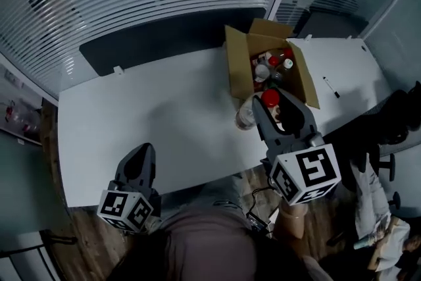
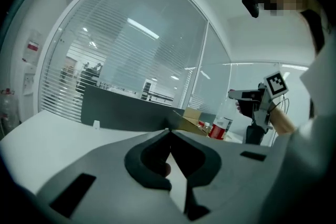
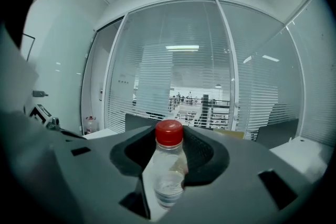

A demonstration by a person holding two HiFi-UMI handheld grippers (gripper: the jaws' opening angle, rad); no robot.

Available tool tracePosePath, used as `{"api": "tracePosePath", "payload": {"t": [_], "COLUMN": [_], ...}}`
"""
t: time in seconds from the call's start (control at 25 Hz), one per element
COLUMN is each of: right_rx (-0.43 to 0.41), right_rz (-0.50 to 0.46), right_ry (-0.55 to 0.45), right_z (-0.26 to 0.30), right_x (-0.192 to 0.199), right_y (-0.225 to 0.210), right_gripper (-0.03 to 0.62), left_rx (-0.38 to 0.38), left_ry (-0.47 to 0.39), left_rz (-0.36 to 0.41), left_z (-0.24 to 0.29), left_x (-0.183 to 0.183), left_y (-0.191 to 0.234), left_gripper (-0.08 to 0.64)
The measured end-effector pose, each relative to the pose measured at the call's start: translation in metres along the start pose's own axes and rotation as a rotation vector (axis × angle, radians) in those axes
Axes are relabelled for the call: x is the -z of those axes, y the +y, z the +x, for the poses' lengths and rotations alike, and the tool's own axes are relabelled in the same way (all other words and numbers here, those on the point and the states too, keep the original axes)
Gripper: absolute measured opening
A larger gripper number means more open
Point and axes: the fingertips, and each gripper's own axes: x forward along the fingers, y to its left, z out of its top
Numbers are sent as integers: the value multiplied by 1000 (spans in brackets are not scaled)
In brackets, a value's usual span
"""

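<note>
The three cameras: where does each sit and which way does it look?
Head view: on the person's head, looking steeply down at the white table, cardboard box, left tongs, right tongs and the person's body.
Left gripper view: rides the shut left tongs, facing across the table to the glass wall; the person's body at right.
Right gripper view: rides the right tongs, facing the blinds; red-capped bottle gripped, the person's body at left.
Shared: head and right gripper views both show that bottle.

A white table point(image 1: 164, 122) carries a cardboard box point(image 1: 238, 68) at two o'clock and a pen point(image 1: 331, 87) at three o'clock.
</note>
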Motion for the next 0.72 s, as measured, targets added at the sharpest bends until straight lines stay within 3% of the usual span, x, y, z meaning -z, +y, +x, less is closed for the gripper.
{"api": "tracePosePath", "payload": {"t": [0.72], "right_rx": [-444], "right_rz": [-30], "right_ry": [34], "right_z": [89], "right_x": [19], "right_y": [152], "right_gripper": [170], "left_rx": [-323], "left_ry": [-95], "left_rz": [-77], "left_z": [-93], "left_x": [6], "left_y": [66], "left_gripper": [9]}}
